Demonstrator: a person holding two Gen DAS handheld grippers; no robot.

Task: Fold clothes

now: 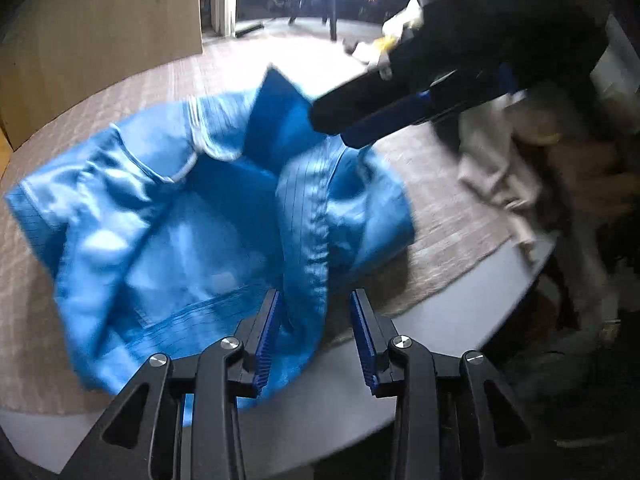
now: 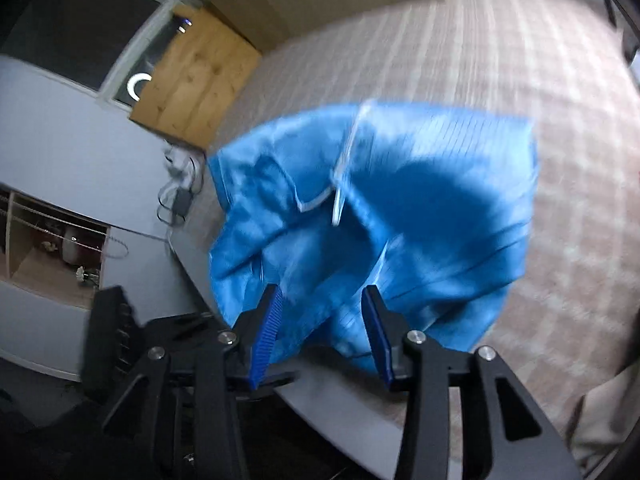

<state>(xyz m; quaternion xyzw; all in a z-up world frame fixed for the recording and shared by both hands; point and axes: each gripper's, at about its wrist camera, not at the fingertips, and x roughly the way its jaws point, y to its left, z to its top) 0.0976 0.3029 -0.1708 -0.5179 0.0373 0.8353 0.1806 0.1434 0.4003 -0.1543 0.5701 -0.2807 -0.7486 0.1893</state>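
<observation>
A glossy blue garment (image 1: 192,216) with white piping lies crumpled on the woven beige cloth (image 1: 440,208) covering the desk (image 1: 452,320). Both the left hand-held gripper (image 1: 316,332) and the right hand-held gripper (image 2: 322,332) stand parted, their ribbed blue pads gripping nothing.

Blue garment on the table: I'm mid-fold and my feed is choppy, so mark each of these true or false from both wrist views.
1. The blue garment lies crumpled on the table, not folded flat. True.
2. The left gripper is clamped shut on the cloth. False: its jaws stand apart, with a ridge of blue fabric between them and the pads not pressing it.
3. The right gripper is open above the garment's near edge. True.
4. The garment is red. False: it is blue with thin white trim.
5. A pale cloth lies on the table apart from the garment. True.
6. The garment lies on bare wood. False: it lies on a checked table covering.
</observation>
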